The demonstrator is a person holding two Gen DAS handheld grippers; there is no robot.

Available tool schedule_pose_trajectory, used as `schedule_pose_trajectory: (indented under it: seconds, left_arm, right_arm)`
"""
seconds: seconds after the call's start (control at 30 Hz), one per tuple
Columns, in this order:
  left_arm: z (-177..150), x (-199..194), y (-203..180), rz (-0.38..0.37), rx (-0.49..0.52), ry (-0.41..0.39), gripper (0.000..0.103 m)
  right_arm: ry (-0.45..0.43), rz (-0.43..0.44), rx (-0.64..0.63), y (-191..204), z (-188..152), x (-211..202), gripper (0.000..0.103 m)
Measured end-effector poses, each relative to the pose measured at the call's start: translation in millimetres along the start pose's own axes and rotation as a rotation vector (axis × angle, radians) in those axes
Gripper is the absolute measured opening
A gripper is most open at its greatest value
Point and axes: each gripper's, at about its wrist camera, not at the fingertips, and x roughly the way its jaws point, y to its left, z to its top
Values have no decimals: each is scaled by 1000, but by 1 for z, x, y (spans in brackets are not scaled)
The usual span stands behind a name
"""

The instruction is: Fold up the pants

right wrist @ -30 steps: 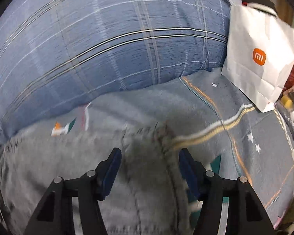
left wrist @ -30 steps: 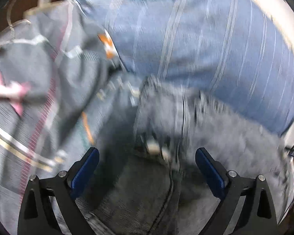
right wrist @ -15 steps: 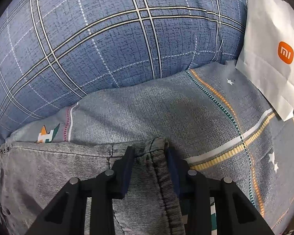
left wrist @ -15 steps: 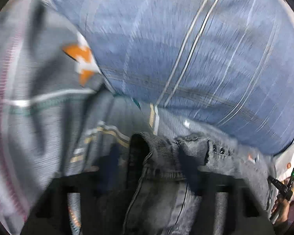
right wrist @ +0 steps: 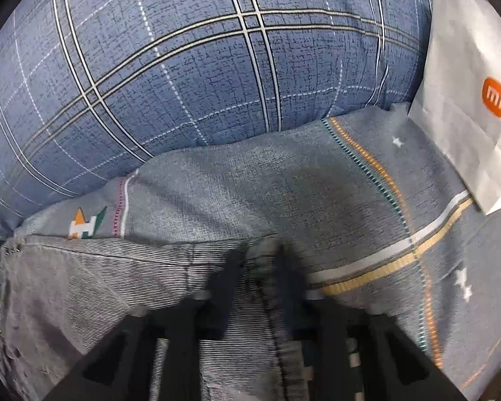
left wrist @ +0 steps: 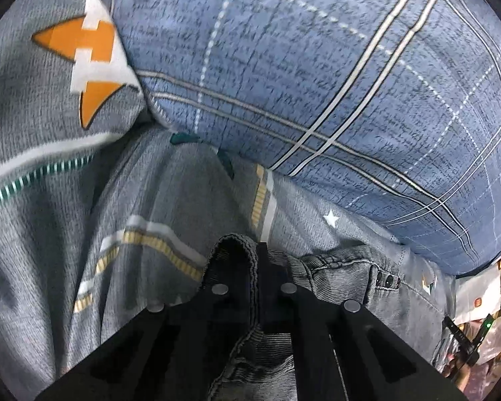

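Here, one pair of grey denim pants (left wrist: 344, 267) lies on the grey patterned bedsheet (left wrist: 50, 234), in front of one blue plaid pillow (left wrist: 300, 67). The left gripper (left wrist: 254, 260) is clenched on a bunched corner of the waistband. The right gripper (right wrist: 259, 260) is closing its fingers over the other waistband edge, cloth between them and apparently pinched. One white paper bag (right wrist: 467, 107) with an orange logo rests beside the pillow.
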Motion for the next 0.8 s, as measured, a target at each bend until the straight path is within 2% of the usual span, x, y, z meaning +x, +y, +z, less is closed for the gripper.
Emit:
schedule_pose_trajectory:
  seconds: [0.1, 0.23, 0.3, 0.4, 0.6, 0.7, 0.8]
  left_arm:
    - [8, -12, -6, -14, 17, -66, 2]
    - [3, -47, -21, -48, 80, -187, 2]
    - [1, -57, -28, -60, 114, -230, 2]
    - [1, -56, -28, -47, 129, -235, 2]
    - [2, -44, -21, -42, 94, -210, 2]
    - [-5, -62, -21, -60, 102, -227, 2]
    - [-18, -96, -25, -106, 110, -272, 2]
  right_arm:
    - [-50, -12, -19, 5, 3, -16, 16]
    - [-138, 4, -10, 4, 4, -45, 16]
    - [-149, -1, -5, 2, 4, -48, 16]
    - [-119, -1, 4, -1, 3, -37, 16]
    - [-86, 2, 25, -5, 2, -16, 16]
    - [-140, 20, 31, -5, 0, -36, 16]
    - [-229, 60, 43, -5, -9, -81, 16]
